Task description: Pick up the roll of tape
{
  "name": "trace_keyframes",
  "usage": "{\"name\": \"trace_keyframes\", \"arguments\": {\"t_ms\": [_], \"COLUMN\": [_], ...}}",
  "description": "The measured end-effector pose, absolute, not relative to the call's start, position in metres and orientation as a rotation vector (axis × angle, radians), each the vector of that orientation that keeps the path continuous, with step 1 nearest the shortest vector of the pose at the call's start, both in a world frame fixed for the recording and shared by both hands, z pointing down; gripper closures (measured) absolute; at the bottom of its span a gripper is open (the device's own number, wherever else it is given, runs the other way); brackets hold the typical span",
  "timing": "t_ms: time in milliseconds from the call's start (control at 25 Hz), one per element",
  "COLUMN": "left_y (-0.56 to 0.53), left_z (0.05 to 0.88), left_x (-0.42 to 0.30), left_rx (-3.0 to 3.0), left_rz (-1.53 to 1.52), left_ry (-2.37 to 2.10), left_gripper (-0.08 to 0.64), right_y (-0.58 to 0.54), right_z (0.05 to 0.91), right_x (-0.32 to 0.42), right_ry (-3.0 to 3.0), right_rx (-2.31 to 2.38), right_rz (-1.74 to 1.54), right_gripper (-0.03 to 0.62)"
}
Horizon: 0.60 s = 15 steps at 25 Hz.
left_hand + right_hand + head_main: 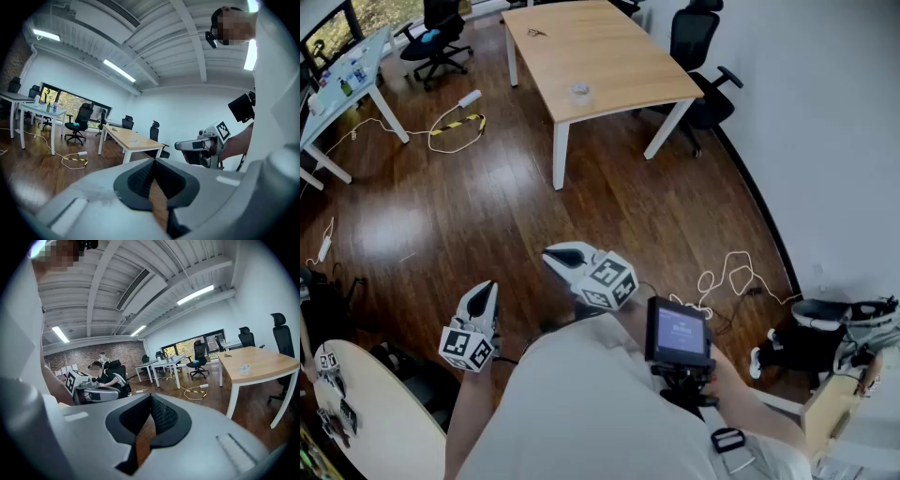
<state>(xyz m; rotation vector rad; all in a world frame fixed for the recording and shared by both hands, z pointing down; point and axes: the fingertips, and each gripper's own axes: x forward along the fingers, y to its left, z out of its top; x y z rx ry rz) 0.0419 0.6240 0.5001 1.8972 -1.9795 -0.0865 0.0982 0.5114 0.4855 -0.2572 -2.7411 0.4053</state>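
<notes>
The roll of tape [579, 92] lies flat near the front edge of the wooden table [619, 56], well apart from both grippers, which hang over the floor close to the person's body. The left gripper [485, 286] and the right gripper [551, 255] each have their jaws pressed together with nothing between them. It looks like a small, light, stiff ring with a smooth outer face that could slip. The safer hold is probably one jaw down through the hole and the other outside, pinching the wall, rather than spanning the whole roll.
</notes>
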Motion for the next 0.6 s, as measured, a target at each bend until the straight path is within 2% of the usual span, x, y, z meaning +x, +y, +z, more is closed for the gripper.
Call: {"name": "trace_keyframes", "arguments": {"t_ms": [320, 600], "left_y": [0.526, 0.411], "left_z": [0.513, 0.511], "left_x": [0.011, 0.032], "left_rx": [1.916, 2.035], "left_rz": [-0.067, -0.019], "left_ry": [-1.954, -1.821], "left_gripper": [0.555, 0.554], "right_y": [0.420, 0.327], "right_z": [0.485, 0.493], "right_x": [0.062, 0.087], "right_ry": [-2.783, -2.797], "right_rx": [-0.241, -0.109], "right_rz": [0.448, 0.503], "right_gripper": [0.584, 0.584]}}
